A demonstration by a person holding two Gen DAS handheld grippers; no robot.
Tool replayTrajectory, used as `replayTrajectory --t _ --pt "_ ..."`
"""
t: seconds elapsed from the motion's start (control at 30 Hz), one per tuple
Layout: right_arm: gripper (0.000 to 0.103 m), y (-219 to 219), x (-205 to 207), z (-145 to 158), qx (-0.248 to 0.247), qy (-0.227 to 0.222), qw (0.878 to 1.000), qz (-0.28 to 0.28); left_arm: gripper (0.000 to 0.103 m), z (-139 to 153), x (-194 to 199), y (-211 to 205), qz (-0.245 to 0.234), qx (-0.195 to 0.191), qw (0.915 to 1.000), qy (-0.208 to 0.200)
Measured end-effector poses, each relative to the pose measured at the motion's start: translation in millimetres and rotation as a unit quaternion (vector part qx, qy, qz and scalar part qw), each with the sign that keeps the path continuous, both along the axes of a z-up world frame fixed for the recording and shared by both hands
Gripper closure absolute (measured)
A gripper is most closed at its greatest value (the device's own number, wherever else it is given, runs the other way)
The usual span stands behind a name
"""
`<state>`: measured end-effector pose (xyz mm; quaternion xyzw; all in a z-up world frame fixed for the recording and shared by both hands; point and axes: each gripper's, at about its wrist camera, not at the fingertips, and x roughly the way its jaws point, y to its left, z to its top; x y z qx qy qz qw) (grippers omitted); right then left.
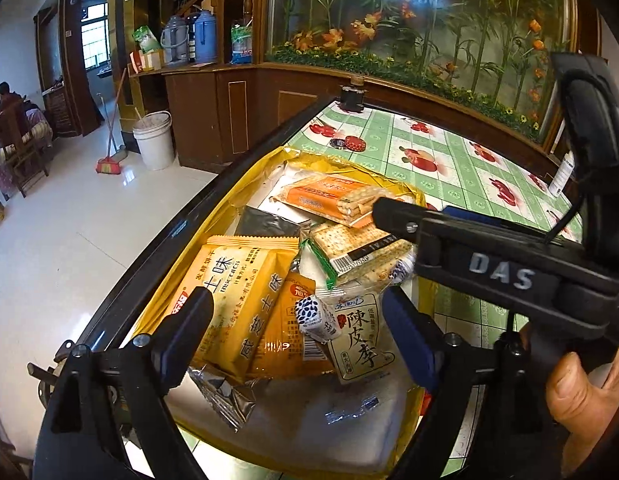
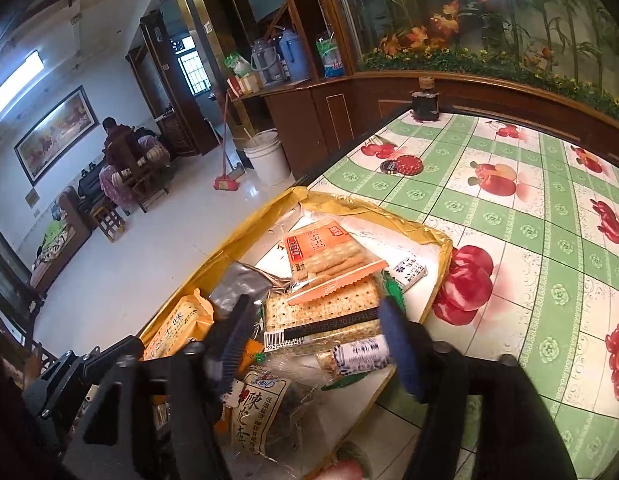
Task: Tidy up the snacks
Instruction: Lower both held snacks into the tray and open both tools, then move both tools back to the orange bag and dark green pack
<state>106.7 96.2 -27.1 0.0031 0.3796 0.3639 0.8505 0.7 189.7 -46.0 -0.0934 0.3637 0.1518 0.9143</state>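
The snacks lie in a pile in a gold tray [image 1: 351, 167] at the edge of the table [image 2: 521, 216] with the green fruit cloth. The left gripper [image 1: 297, 320] hangs wide open over the yellow biscuit pack [image 1: 237, 292] and a small blue-dotted candy [image 1: 317, 318]. The right gripper [image 2: 313, 340] is open too, over the cracker pack [image 2: 325, 314]. An orange cracker pack [image 2: 325, 256] sits at 12 o'clock from it.

Glossy plastic snack wrappers [image 1: 245, 300], gold-foil tray [image 2: 429, 236]
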Motion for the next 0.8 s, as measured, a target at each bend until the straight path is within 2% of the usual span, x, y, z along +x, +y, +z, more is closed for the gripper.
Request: replayTrajectory --t 0.47,0.8 --pt "0.022 -59.7 -21.2 19.7 0.012 -0.019 0.999 -0.04 0.016 14.4 -24.1 -10.3 0.009 0.021 0.9997 -0.006" --pt "0.02 -91.6 -47.5 24.8 0.005 -0.037 0.998 -0.042 0.016 25.3 -36.3 -30.4 0.012 0.044 0.9989 -0.009"
